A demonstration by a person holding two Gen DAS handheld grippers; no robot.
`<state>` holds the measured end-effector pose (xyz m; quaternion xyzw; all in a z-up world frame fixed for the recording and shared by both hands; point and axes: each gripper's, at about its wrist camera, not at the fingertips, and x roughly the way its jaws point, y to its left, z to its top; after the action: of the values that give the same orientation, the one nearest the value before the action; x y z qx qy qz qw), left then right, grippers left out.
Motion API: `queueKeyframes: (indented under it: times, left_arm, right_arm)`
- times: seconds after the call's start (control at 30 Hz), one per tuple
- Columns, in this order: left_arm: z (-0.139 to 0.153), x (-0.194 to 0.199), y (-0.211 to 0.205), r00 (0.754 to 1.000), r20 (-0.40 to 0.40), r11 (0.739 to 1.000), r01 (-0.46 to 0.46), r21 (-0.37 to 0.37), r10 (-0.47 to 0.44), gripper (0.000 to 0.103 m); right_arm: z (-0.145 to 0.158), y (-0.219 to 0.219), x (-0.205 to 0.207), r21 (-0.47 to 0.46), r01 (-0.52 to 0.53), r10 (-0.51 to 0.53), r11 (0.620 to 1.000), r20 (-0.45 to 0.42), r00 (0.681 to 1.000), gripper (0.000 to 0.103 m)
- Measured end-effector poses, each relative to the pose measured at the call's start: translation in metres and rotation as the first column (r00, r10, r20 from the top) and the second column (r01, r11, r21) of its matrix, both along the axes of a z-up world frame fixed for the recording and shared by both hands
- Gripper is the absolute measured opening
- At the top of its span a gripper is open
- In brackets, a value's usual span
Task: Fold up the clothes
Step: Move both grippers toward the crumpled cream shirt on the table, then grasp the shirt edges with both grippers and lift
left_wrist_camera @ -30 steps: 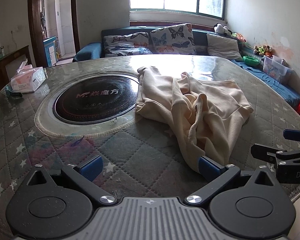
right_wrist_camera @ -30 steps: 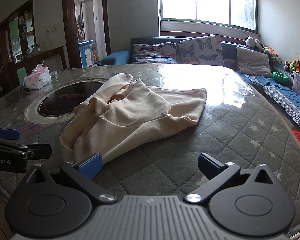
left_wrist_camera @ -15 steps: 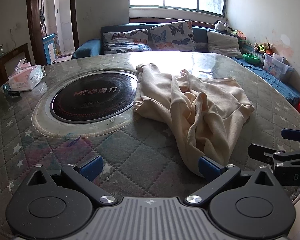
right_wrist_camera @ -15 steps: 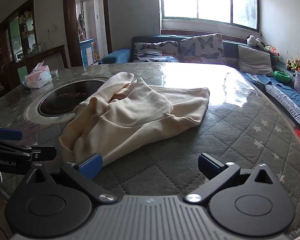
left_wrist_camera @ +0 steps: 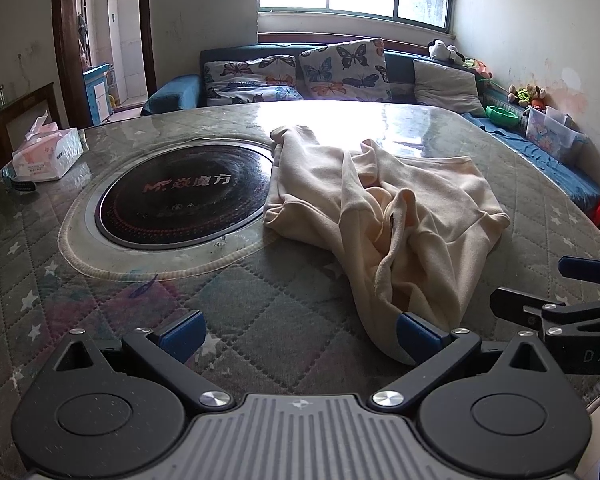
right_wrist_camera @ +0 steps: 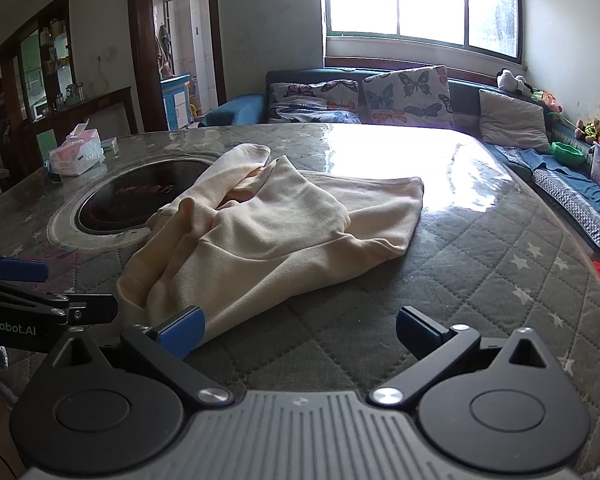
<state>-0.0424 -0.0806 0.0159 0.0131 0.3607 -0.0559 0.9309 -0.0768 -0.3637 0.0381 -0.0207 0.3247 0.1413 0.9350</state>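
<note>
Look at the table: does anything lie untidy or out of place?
Yes. The cream garment lies crumpled in a heap, one edge draped over the round black cooktop. Both grippers' jaws stand open.

Garment (left_wrist_camera: 384, 216) on table (left_wrist_camera: 260, 320), beside cooktop (left_wrist_camera: 180, 196)

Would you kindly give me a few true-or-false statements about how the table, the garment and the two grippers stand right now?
1. The cream garment lies crumpled, not folded. True.
2. Both grippers are shut on cloth. False: the left gripper and right gripper are open, holding nothing.
3. A tissue pack sits on the table. True.
4. The garment covers the whole black round cooktop. False: it only overlaps one edge.
</note>
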Motion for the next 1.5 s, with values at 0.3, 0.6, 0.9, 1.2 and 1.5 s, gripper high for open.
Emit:
queueKeyframes:
  times: [0.3, 0.6, 0.9, 1.2, 1.5]
  left_arm:
    - [0.003, 0.008, 0.001, 1.000, -0.002, 1.000, 0.000, -0.006, 0.000, 0.103]
    - [0.014, 0.021, 0.004, 1.000, 0.019, 1.000, -0.008, -0.008, 0.008, 0.103]
    - [0.034, 0.052, 0.009, 0.997, 0.071, 1.000, 0.004, -0.013, -0.003, 0.102]
    - [0.040, 0.099, -0.004, 0.993, 0.070, 0.994, 0.097, -0.042, -0.093, 0.084]
    - [0.025, 0.145, -0.031, 0.973, 0.018, 0.973, 0.230, -0.031, -0.229, 0.060]
  right_arm:
    - [0.002, 0.004, 0.011, -0.001, -0.012, 0.012, 1.000, -0.005, 1.000, 0.103]
    - [0.007, 0.011, 0.029, -0.019, -0.043, 0.043, 0.999, -0.003, 0.999, 0.102]
    - [0.022, 0.016, 0.067, -0.040, -0.099, 0.099, 0.994, -0.001, 0.995, 0.094]
    - [0.030, 0.024, 0.134, -0.039, -0.137, 0.137, 0.990, -0.023, 0.990, 0.078]
    - [0.018, 0.023, 0.197, 0.015, -0.160, 0.161, 0.987, -0.083, 0.983, 0.062]
